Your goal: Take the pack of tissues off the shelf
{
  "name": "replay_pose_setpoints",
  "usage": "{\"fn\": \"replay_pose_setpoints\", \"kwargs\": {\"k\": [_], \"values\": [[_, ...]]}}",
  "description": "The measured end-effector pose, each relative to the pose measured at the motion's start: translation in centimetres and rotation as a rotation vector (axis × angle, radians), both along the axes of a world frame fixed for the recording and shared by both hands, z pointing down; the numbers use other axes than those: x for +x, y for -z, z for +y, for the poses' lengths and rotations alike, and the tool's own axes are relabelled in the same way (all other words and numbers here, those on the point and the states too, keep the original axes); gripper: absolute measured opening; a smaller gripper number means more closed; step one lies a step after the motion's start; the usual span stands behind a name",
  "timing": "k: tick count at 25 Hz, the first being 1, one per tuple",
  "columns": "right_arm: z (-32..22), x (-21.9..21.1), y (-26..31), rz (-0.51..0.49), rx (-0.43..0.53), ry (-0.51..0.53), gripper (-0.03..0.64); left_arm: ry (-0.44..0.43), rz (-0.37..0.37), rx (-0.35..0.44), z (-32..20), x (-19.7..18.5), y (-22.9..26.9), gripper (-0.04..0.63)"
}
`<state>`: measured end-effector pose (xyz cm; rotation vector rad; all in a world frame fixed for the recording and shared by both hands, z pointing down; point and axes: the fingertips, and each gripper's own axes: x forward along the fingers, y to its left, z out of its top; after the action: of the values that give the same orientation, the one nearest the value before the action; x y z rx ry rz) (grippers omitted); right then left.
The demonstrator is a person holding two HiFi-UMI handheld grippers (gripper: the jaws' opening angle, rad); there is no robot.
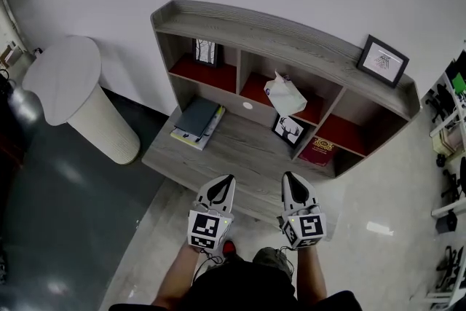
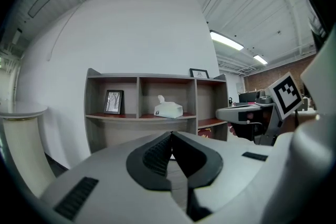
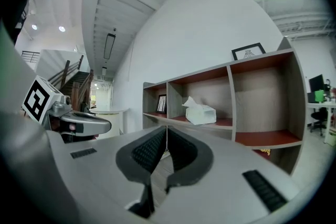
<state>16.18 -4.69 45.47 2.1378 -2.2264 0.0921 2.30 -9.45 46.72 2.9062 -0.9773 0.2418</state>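
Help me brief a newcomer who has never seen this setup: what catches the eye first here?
The white tissue pack stands out against the red lining in the middle upper compartment of the grey shelf. Nearer the camera, the left claw and right claw point toward the shelf, both shut and empty.

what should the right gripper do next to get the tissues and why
Probably move the right gripper forward toward the pack of tissues, opening its jaws on the way. The pack sits in the middle upper compartment of the shelf, while the gripper is well short of the shelf, jaws together and empty.
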Motion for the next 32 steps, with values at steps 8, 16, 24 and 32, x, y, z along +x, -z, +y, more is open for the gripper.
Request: {"fn": "replay_pose_setpoints", "kwargs": {"k": [8, 16, 24, 32], "values": [[-2.5, 1.5, 1.0, 0.043, 0.004, -0.042, 0.029, -0.003, 0.034, -0.008, -3.7, 0.2, -0.4, 0.008], [-6.0, 4.9, 2.0, 0.053, 0.039, -0.053, 0.029, -0.002, 0.035, 0.003, -7.1, 2.9, 0.3, 0.008], [-10.8, 7.0, 2.0, 0.024, 0.05, -0.014, 0.029, 0.053, 0.008, 0.011, -10.6, 4.2, 0.4, 0.008], [-14.1, 9.4, 1.3, 0.005, 0.02, -0.045, 0.031, 0.089, -0.016, -0.005, -12.5, 4.5, -0.2, 0.008]]}}
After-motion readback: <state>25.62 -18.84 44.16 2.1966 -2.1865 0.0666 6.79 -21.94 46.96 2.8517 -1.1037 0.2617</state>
